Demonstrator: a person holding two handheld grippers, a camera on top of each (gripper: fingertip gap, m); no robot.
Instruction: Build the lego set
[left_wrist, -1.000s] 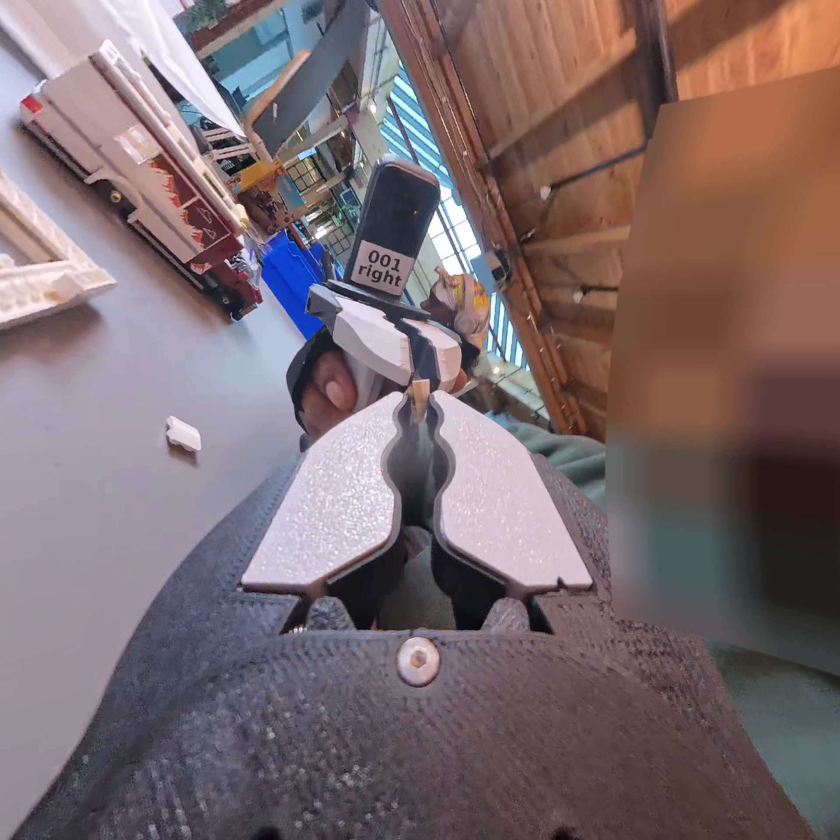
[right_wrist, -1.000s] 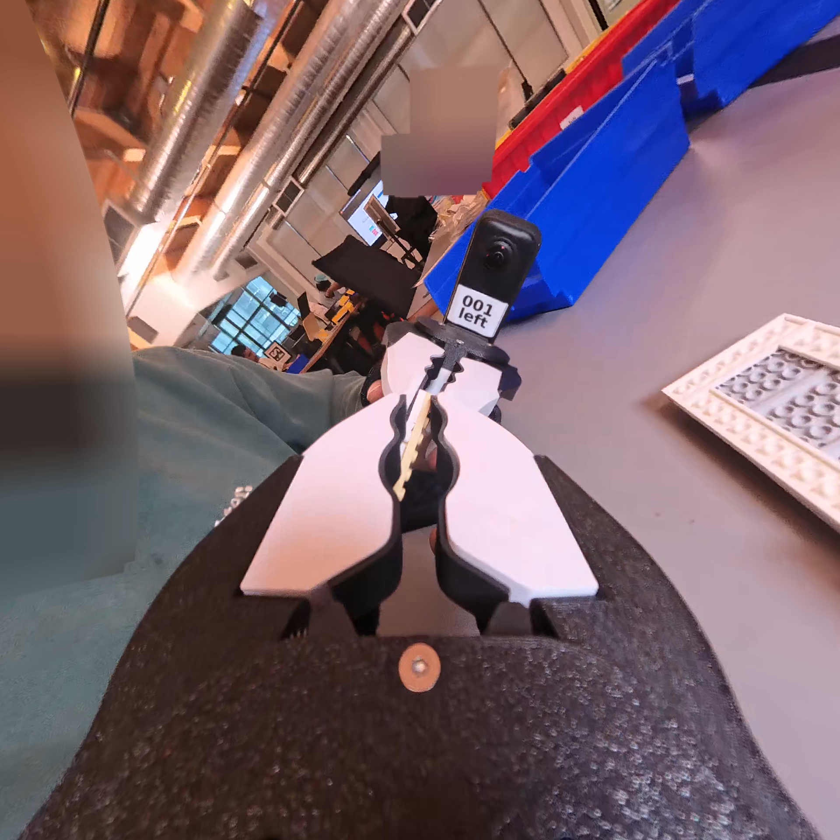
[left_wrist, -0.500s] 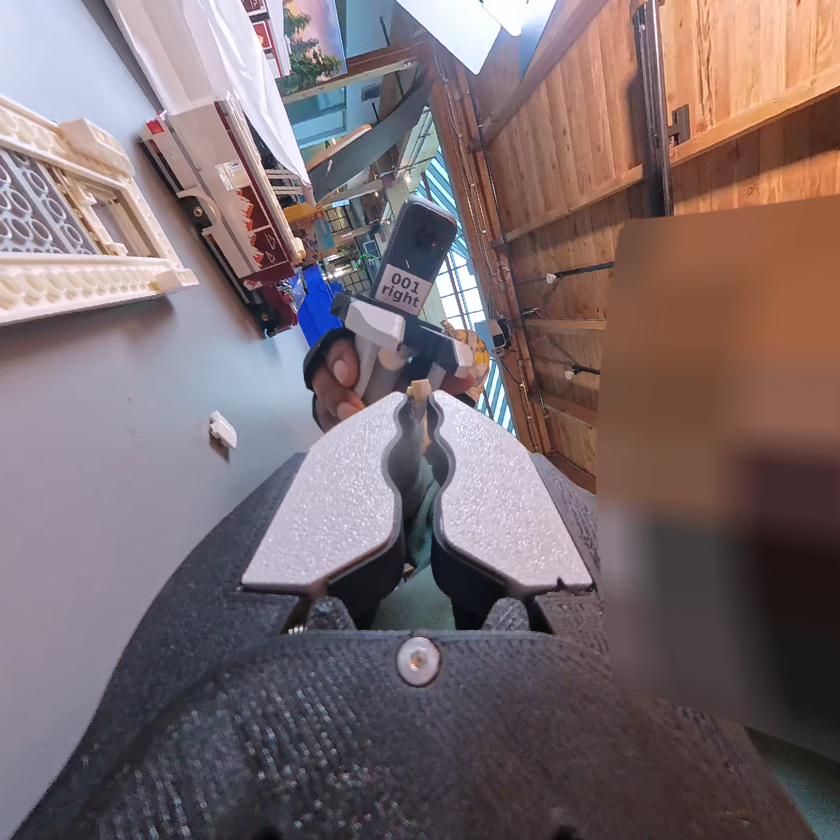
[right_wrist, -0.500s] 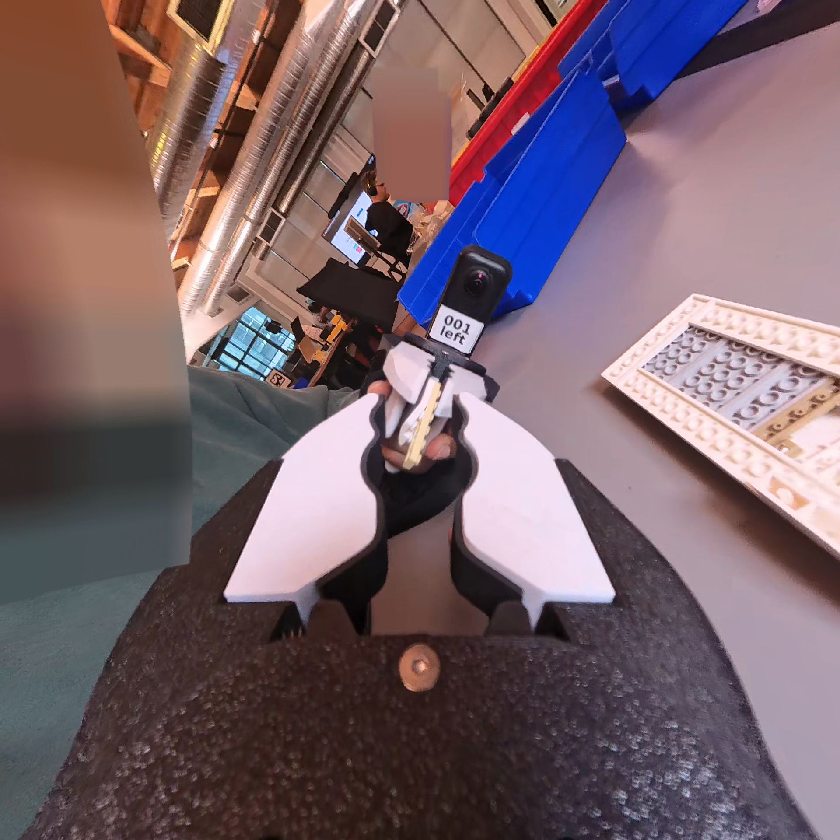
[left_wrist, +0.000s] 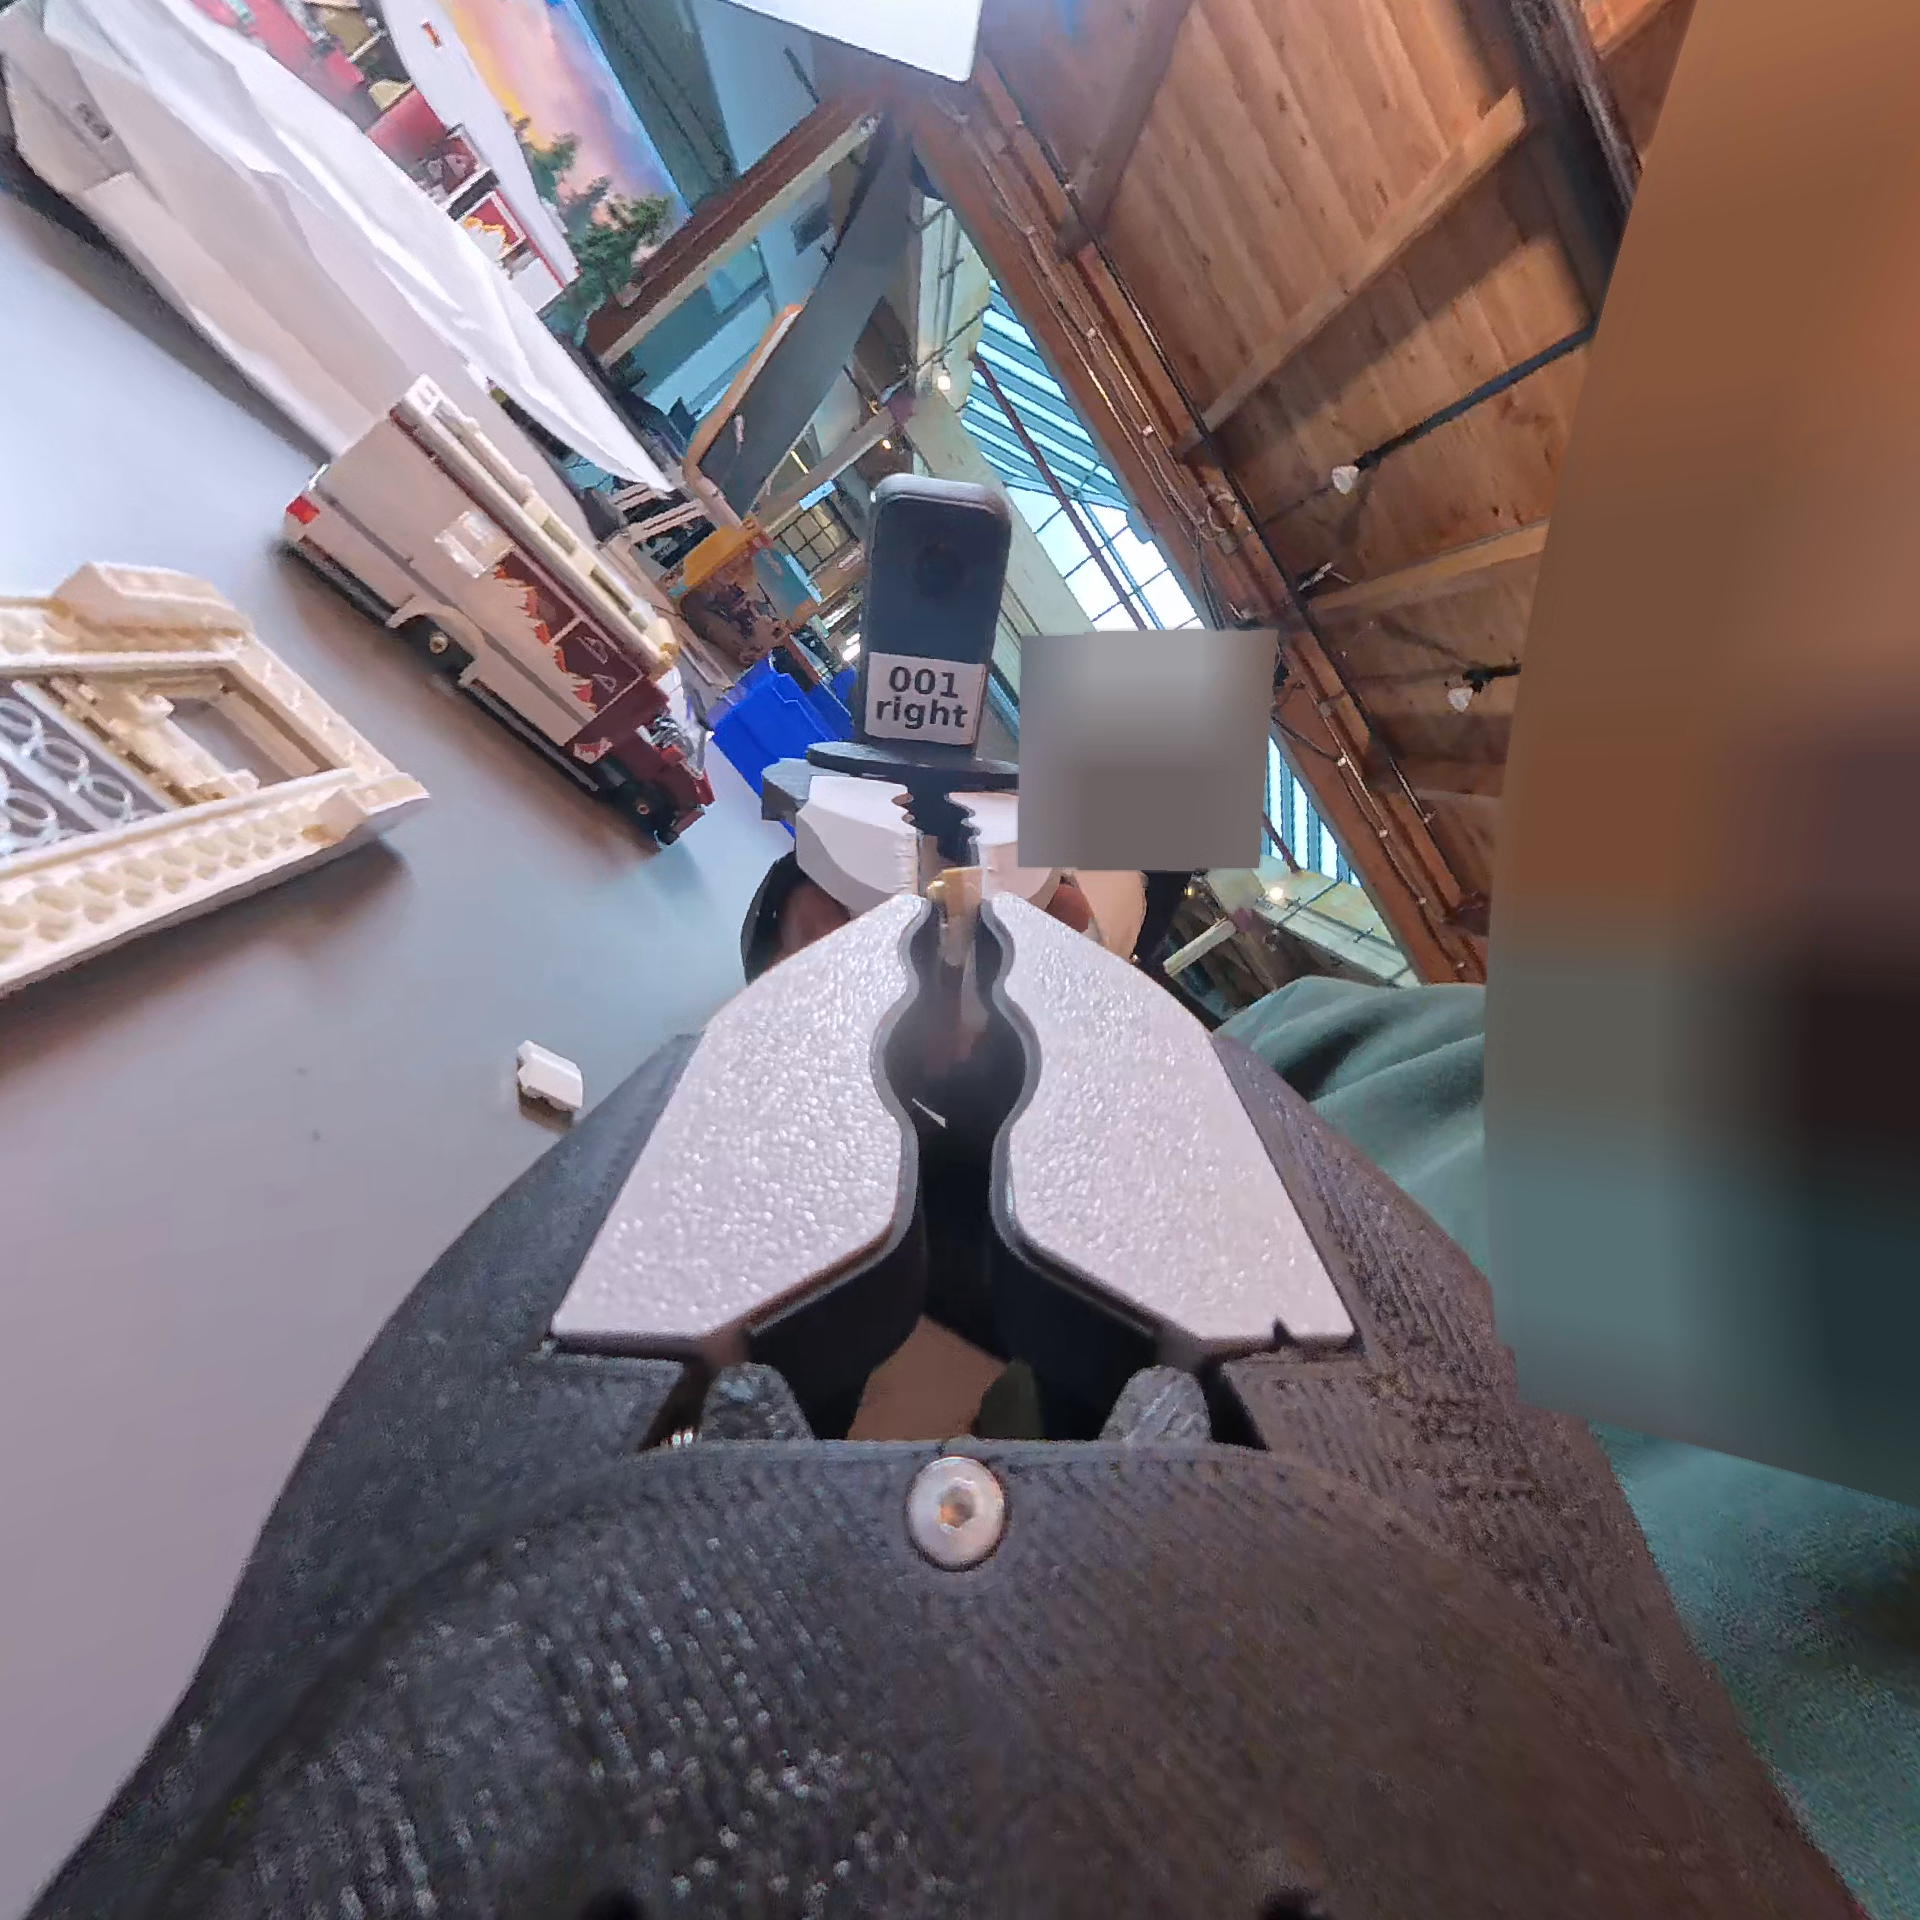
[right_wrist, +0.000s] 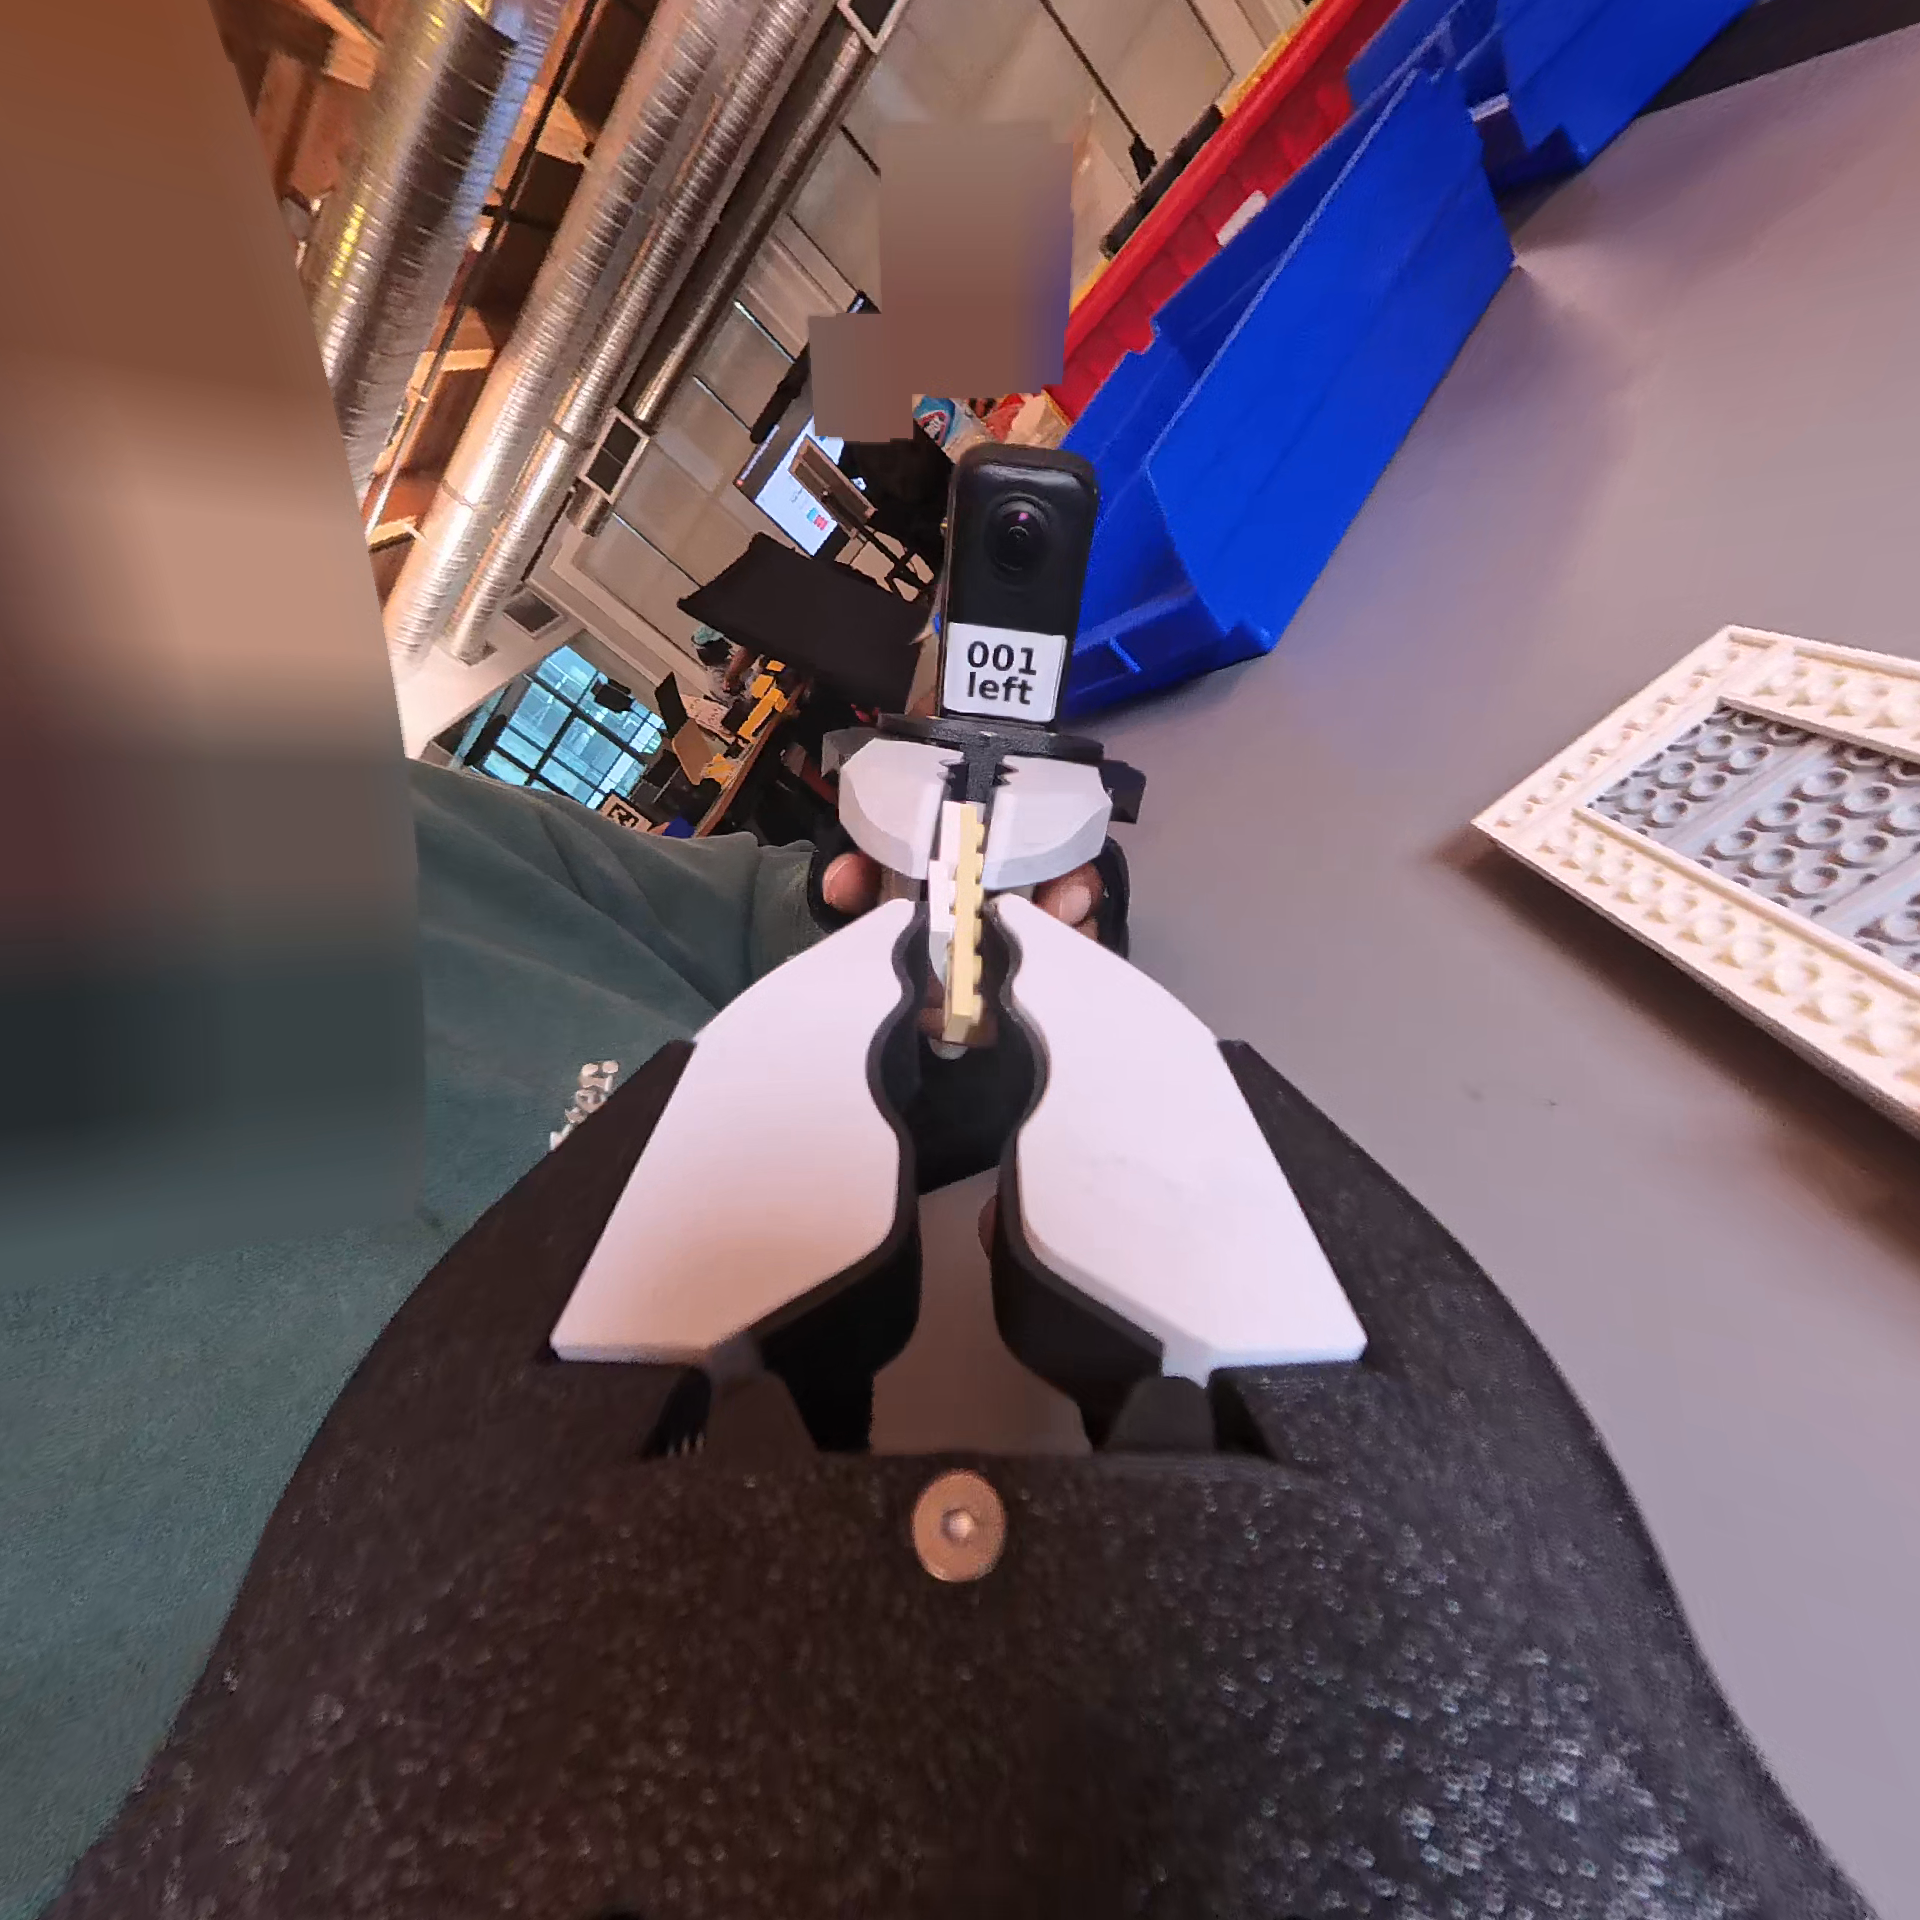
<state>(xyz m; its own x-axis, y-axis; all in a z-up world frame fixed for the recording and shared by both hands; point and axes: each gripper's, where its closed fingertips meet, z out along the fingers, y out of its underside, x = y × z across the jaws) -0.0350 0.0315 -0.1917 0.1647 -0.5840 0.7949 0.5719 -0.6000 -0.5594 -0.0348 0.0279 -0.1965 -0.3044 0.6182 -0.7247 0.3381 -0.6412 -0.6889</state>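
Observation:
A thin tan lego plate (right_wrist: 971, 935) with a small white piece (right_wrist: 940, 894) on its side is held in the air between my two grippers, which face each other tip to tip. My left gripper (left_wrist: 956, 909) is shut on one end of it; only the tan tip (left_wrist: 956, 886) shows there. My right gripper (right_wrist: 956, 920) is shut on the other end, its pads against the plate and the white piece. The left gripper also shows in the right wrist view (right_wrist: 971, 821), and the right gripper in the left wrist view (left_wrist: 935, 852).
A cream lego frame with a grey studded floor (left_wrist: 156, 790) (right_wrist: 1714, 831) lies on the grey table (left_wrist: 260, 1195). A white and dark red lego vehicle (left_wrist: 499, 623) stands behind it. A small white brick (left_wrist: 549, 1070) lies loose. Blue bins (right_wrist: 1299, 468) stand at the back. Only a small space, under 4 cm, lies between the two pairs of fingers.
My right gripper opened, drew back a little from the tan plate, then came forward and shut on it again. My left gripper kept its hold throughout.

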